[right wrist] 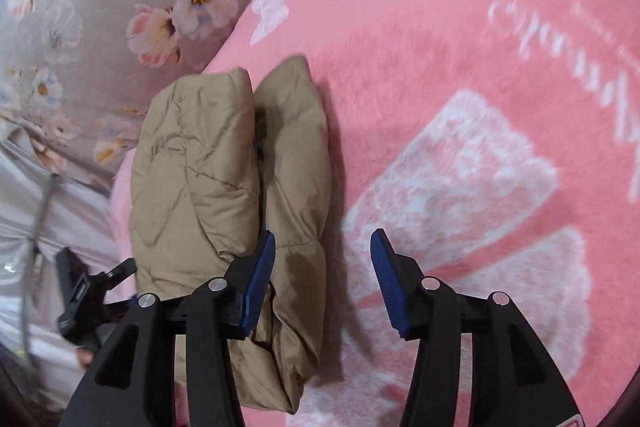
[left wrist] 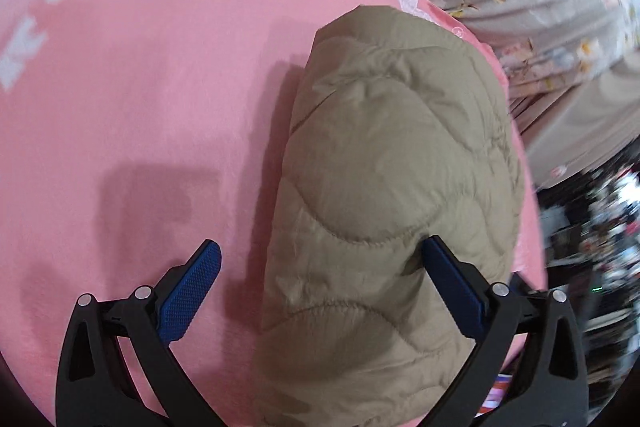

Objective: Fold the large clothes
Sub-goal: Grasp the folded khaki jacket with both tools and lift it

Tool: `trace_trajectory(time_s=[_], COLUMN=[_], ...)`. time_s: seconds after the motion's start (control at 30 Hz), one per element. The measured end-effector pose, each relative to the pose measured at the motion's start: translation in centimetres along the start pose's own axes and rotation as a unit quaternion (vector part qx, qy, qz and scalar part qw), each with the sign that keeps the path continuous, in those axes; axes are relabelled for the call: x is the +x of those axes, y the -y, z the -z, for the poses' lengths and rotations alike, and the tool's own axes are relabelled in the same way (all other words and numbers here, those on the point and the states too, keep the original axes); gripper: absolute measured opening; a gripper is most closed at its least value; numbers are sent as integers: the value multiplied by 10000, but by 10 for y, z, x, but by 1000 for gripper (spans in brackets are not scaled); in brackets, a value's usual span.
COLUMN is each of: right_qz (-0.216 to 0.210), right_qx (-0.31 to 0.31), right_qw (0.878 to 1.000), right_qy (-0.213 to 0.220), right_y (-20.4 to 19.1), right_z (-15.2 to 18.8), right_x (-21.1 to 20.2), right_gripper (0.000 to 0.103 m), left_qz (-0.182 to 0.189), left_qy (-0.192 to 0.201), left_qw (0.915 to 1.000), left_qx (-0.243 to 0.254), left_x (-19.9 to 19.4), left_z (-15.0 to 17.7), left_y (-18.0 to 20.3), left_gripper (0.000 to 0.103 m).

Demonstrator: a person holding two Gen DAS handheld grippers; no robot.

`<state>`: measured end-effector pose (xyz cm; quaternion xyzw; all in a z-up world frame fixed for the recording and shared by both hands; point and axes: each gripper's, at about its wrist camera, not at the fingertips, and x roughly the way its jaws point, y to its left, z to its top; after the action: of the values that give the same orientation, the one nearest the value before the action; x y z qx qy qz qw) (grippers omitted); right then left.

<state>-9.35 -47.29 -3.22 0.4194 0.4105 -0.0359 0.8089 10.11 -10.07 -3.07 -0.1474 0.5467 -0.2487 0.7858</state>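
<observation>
Nearest the left wrist camera, the left gripper [left wrist: 320, 275] stands wide open over the near end of the quilted tan jacket [left wrist: 392, 187]. Its right pad lies at the puffy fabric, whether touching I cannot tell; its left pad hangs over bare pink blanket [left wrist: 140, 107]. Nothing is pinched between them.

In the right wrist view, the right gripper [right wrist: 324, 275] is about half open and holds nothing. Its left pad sits just over the near part of the jacket [right wrist: 224, 179], and its right pad is over the blanket [right wrist: 480, 147].

The jacket lies folded into a thick, narrow bundle of two padded rolls side by side, running from near to far on the blanket. It looks as if the fold has been laid down and released, so the task seems close to done. The next move probably calls for lifting both grippers clear without dragging the top layer, or pressing the bundle flat if it springs open.

The bundle's far end reaches close to the blanket's edge, where a grey floral sheet [right wrist: 100, 7] begins. Beyond the jacket's other long side the pink blanket stretches broad and bare, leaving plenty of room to move. At the right edge of the left wrist view the bed drops off to a dark, cluttered area.
</observation>
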Motion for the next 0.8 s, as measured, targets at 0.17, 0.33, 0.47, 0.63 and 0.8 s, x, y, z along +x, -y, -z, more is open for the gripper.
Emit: trace_trajectory(time_s=[0.17,0.33,0.47,0.63,0.8], right_qz=[-732,-1262,-1407,-1641,-1603], right_qx=[205,228,138,18,-169], right_qw=[9921,9828,9810,9780,9832], right_qy=[-998,-1328,-1328,-1289,-858], right_y=[2,-10,-23,-30,-48], right_z=[-3,-11,-19,-22,-21], right_x=[45,78,94,105,93], right_gripper=[50,52,55,39,16], left_qz=[472,829,883,958,758], left_qy=[-314,-517,-561,-505,-176], left_qw=[9983,9951,9945,9941,9950], left_qx=[-149,-155,-18,97,634], left_x=[8,15,28,35,19], left_z=[-2,-7,-13,-20,-25], left_y=[-7,-6,1,3,20], left_gripper=[98,98,98,98,83])
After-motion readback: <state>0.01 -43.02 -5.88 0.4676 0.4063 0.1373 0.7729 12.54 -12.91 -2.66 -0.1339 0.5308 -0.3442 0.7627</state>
